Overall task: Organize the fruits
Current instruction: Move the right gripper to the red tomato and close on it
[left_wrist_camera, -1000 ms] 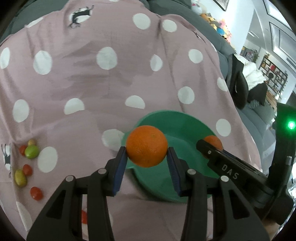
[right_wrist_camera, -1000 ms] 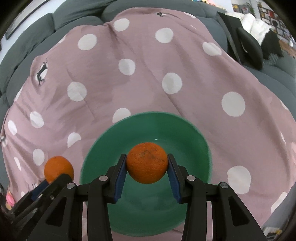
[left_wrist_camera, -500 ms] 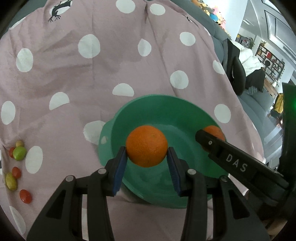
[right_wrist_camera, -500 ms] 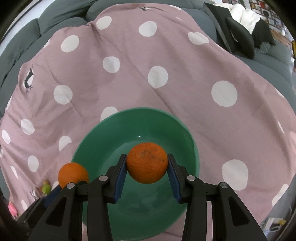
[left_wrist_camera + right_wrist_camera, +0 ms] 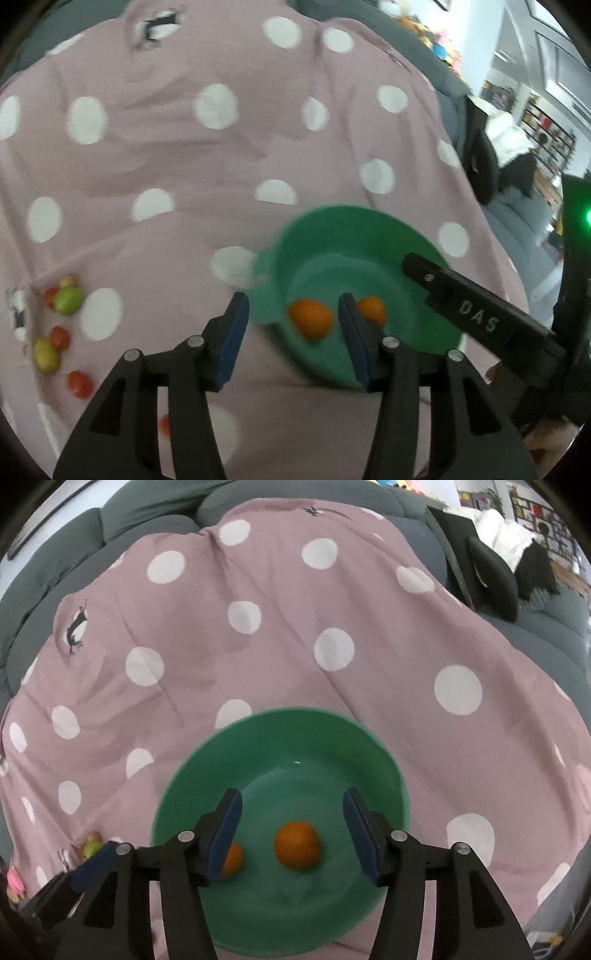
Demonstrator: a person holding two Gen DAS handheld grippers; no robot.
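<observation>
A green bowl [image 5: 384,768] sits on the pink polka-dot cloth [image 5: 280,657]. Two oranges lie inside it: one [image 5: 297,844] near the middle, another [image 5: 232,859] partly hidden behind my right gripper's left finger. In the left wrist view the bowl [image 5: 332,229] holds the same two oranges [image 5: 310,319] [image 5: 373,310]. My left gripper [image 5: 293,341] is open and empty over the bowl's near left rim. My right gripper [image 5: 291,829] is open and empty above the bowl. The right gripper's body [image 5: 476,321] shows at the right of the left wrist view.
Several small red, green and yellow fruits [image 5: 59,325] lie on the cloth to the left of the bowl. They also show at the lower left of the right wrist view [image 5: 90,845]. A grey sofa [image 5: 147,513] lies beyond the cloth. A black chair [image 5: 491,579] stands at the right.
Both grippers have opened and let go of their oranges, which now lie in the bowl. The left gripper has shifted left and back from the bowl.
</observation>
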